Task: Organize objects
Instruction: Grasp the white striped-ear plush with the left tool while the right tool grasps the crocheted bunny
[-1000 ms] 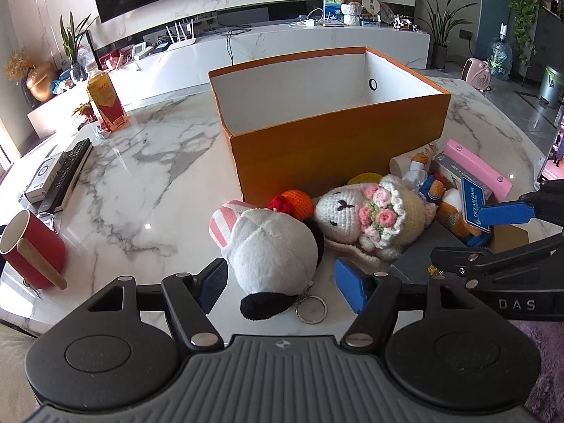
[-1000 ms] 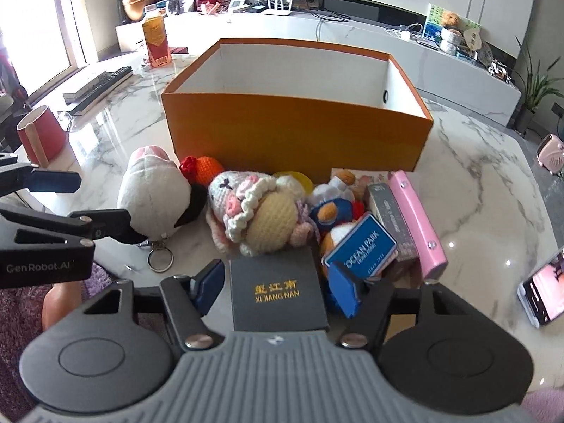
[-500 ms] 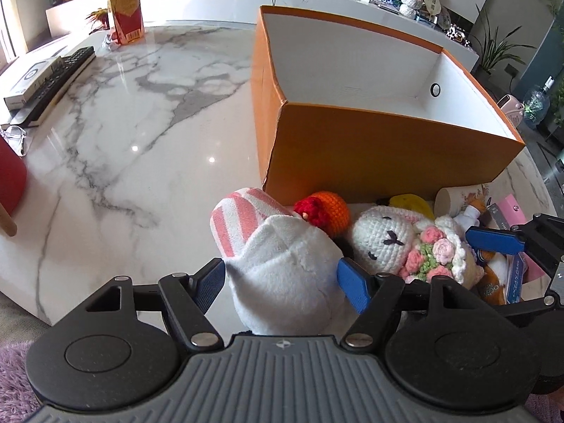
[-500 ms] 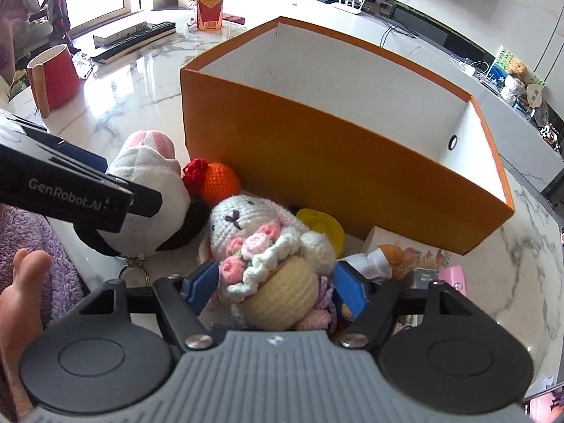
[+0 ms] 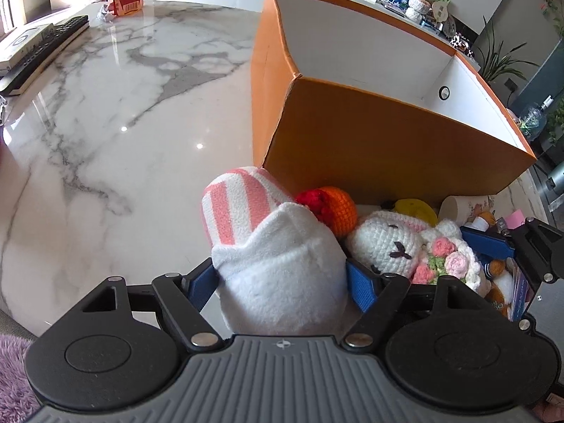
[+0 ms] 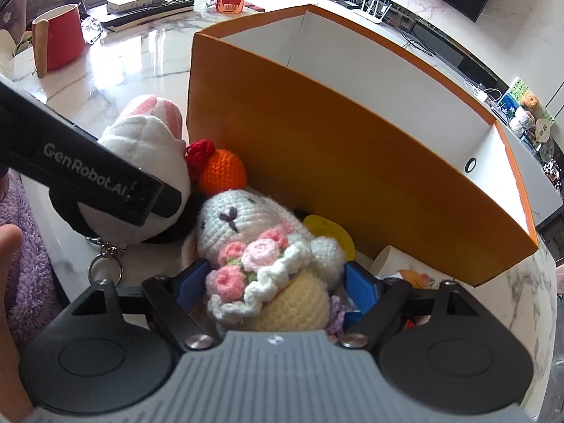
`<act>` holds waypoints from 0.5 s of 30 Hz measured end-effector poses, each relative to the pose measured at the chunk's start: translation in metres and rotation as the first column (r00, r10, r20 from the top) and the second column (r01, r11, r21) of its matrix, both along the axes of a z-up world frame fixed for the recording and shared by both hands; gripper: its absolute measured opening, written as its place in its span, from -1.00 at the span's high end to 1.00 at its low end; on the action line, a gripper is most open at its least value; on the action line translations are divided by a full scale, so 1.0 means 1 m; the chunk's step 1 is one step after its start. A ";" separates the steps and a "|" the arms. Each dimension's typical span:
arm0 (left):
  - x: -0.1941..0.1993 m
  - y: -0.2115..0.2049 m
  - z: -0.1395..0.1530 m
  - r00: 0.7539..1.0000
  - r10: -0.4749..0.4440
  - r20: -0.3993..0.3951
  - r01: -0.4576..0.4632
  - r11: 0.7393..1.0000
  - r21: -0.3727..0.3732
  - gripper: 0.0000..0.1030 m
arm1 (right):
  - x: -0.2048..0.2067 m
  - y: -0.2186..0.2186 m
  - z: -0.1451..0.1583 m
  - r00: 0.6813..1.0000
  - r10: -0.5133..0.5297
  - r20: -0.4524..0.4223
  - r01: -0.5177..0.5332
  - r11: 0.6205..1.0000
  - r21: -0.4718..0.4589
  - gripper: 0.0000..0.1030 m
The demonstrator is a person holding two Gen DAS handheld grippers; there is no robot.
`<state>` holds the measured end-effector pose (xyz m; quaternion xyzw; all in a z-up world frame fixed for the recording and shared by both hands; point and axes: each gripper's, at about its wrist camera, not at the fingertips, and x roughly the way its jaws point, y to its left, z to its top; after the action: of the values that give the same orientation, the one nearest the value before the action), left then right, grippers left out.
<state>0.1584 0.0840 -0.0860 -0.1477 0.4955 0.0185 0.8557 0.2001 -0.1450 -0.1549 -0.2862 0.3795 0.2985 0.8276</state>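
My left gripper point(image 5: 282, 282) has its two blue pads pressed on the sides of the white plush toy point(image 5: 282, 268), low in the middle of the left picture, so it looks clamped on it. My right gripper point(image 6: 278, 282) has its blue pads on each side of the crochet bunny point(image 6: 257, 246), low in the middle of the right picture; they look closed on the bunny, but I cannot be sure how hard they squeeze. Both toys sit on the marble table point(image 5: 116, 123), just in front of the orange box point(image 5: 380, 141), which fills the upper right of both pictures and looks empty inside. I think both toys should go into that box. The toys are soft and squishy, so one could slip out when I lift it. The plush has a metal key ring point(image 6: 105, 268) hanging down that could catch on the box wall. My two grippers are very close together, so they could bump. The little orange ball point(image 6: 222, 172) touches both toys and might roll away. I count one box, one white plush, one bunny, one orange ball, one red cup point(image 6: 60, 35) at the upper left, and some more small things at the lower right that I cannot count well.
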 end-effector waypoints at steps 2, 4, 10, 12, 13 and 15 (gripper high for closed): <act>-0.001 0.002 0.000 1.000 0.007 -0.001 -0.007 1.000 -0.008 -0.67 | 0.000 -0.001 -0.001 1.000 0.000 0.005 0.000 1.000 0.006 -0.59; -0.002 0.002 0.002 1.000 0.013 -0.001 -0.013 1.000 -0.008 -0.63 | 0.000 -0.001 0.000 1.000 -0.006 0.005 0.006 1.000 0.011 -0.51; -0.013 0.003 0.020 0.999 0.011 0.050 -0.013 0.999 0.045 -0.58 | -0.003 0.001 0.014 1.000 -0.012 0.010 0.012 1.000 0.026 -0.20; -0.017 0.003 0.028 0.998 0.008 0.066 -0.013 0.998 0.066 -0.57 | -0.004 0.002 0.017 1.000 -0.021 0.008 0.021 0.999 0.031 -0.17; -0.019 0.004 0.032 0.997 0.005 0.073 -0.010 0.997 0.081 -0.57 | -0.004 0.003 0.019 1.000 -0.021 0.010 0.020 0.999 0.035 -0.16; -0.023 0.005 0.041 0.996 -0.009 0.085 -0.001 0.994 0.109 -0.57 | -0.007 0.001 0.027 1.000 -0.017 0.019 0.016 0.999 0.045 -0.14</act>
<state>0.1352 0.0886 -0.0453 -0.1004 0.4569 0.0374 0.8831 0.1928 -0.1437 -0.1277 -0.2672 0.3671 0.2973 0.8399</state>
